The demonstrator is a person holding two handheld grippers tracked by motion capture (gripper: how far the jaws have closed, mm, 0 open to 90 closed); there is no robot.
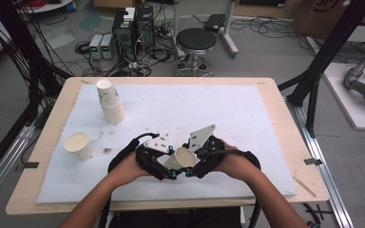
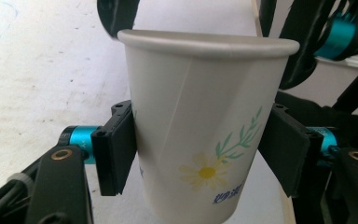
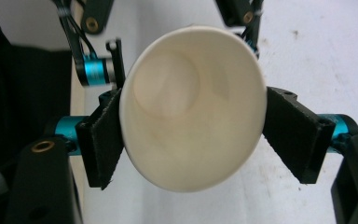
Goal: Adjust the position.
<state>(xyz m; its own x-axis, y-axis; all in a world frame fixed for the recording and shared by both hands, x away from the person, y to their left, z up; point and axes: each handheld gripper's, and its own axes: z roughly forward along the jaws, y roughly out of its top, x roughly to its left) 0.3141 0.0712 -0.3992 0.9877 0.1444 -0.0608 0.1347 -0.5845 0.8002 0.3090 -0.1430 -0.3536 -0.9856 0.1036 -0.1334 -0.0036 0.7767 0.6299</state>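
A white paper cup (image 1: 184, 158) with a daisy print hangs tilted above the white mat, near the table's front edge, between my two grippers. My left gripper (image 1: 170, 167) comes in from the left. In the left gripper view its two pads press the sides of the paper cup (image 2: 205, 126) below the rim, so the left gripper (image 2: 198, 156) is shut on it. My right gripper (image 1: 193, 166) comes in from the right. Its view looks into the mouth of the paper cup (image 3: 191, 107), and the right gripper (image 3: 191, 130) has a pad against each side near the rim.
A leaning stack of paper cups (image 1: 110, 100) stands at the mat's back left. A single upright cup (image 1: 78, 145) stands at the left, with a small dark speck (image 1: 107, 150) beside it. The white mat (image 1: 228, 114) covers the wooden table (image 1: 280, 109). A stool (image 1: 196, 40) stands beyond.
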